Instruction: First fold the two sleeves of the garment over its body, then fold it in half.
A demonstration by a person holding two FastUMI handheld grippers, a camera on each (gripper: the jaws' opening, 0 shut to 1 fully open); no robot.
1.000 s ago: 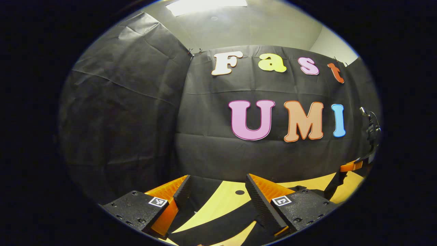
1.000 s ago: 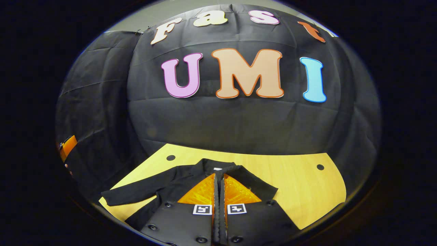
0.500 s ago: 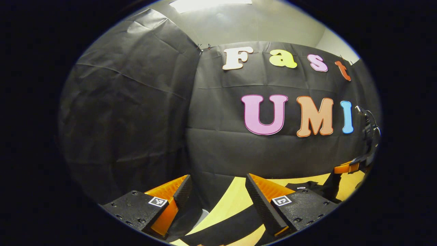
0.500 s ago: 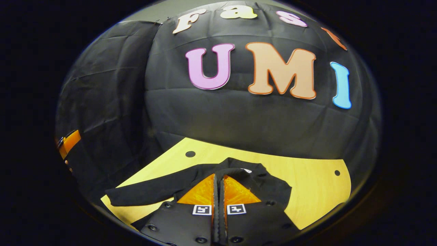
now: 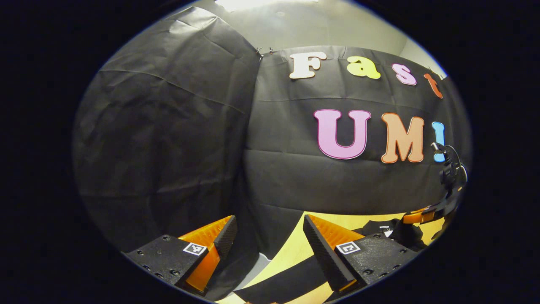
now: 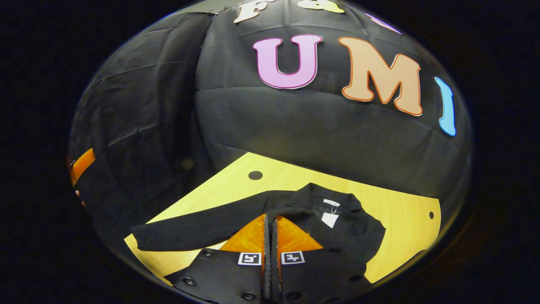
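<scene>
A black garment [image 6: 354, 230] lies on the yellow wooden table [image 6: 392, 202], its collar and white label [image 6: 329, 216] facing up. One long sleeve [image 6: 190, 230] stretches out to the left. My right gripper [image 6: 270, 216] is shut on a fold of the garment's fabric over the body, just left of the collar. The left gripper view shows that right gripper [image 5: 419, 216] far right with black cloth hanging under it. My left gripper [image 5: 268, 219] is open near the table's edge, above the end of a black sleeve [image 5: 287, 283], not touching it.
Black cloth walls close in the table on the far and left sides. The table [image 5: 291, 249] has a dark round hole [image 6: 255, 175] near its back left and another [image 6: 431, 215] at its right edge. Bare wood lies right of the garment.
My right gripper has carried its fold of cloth leftward over the body, and the collar and label have come into sight. My left gripper has swung left, still open.
</scene>
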